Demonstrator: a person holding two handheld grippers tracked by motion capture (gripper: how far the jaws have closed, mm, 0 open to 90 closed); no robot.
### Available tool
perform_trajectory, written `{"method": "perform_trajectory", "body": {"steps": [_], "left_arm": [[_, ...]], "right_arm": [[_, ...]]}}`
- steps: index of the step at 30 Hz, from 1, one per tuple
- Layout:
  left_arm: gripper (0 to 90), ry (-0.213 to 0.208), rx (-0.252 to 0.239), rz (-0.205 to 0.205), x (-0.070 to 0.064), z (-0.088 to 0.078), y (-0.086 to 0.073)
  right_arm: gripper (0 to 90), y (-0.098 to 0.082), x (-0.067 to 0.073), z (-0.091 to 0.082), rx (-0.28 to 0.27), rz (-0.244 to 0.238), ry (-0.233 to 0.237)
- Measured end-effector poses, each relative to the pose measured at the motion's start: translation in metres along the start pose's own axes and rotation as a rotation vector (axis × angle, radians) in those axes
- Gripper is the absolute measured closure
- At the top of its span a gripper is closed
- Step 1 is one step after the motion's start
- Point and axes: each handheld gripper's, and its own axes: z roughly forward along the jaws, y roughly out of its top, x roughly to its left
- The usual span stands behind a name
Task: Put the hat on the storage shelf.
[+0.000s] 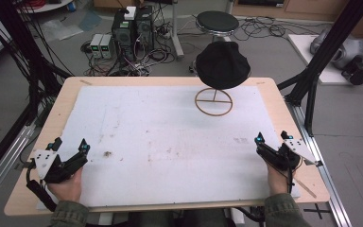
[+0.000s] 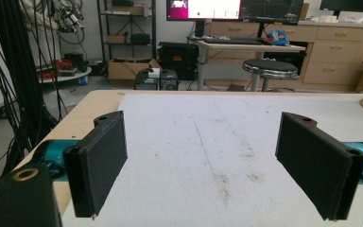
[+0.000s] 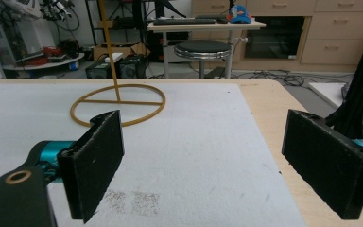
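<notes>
Toward the far right of the tabletop (image 1: 38, 124), a black hat (image 1: 223, 64) sits perched on top of a thin wooden stand (image 1: 213, 101), and that is the thing nearest both tools, so it reads as the work in hand. It rides high on the stand's upright rod, crown up, brim hanging down all round, so it has no real long axis; the stand's axis runs straight up from a flat ring base lying on the white mat (image 1: 160, 137). In the right gripper view the ring (image 3: 117, 104) and its rod show ahead and to the left. Perched like that, the hat is lifted clear of the surface, which looks meant to let something close on its sides from either flank.

Now out to the tools. Left tool (image 1: 69, 150) hovers at the near left corner, jaws spread wide, nothing between them. Right tool (image 1: 272, 139) waits at the near right edge, jaws equally wide, holding nothing. Both sit well apart from the hat, pointing forward across the mat: a ready stance, I'd say, with the reach not yet begun.
</notes>
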Motion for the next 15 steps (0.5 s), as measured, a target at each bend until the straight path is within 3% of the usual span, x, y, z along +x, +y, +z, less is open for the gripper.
{"method": "perform_trajectory", "body": {"steps": [15], "left_arm": [[17.6,-0.006,0.004,0.007,-0.0005,0.0009,-0.0003]], "right_arm": [[12.8,-0.0057,0.0050,0.0009,-0.002,-0.052,-0.010]]}}
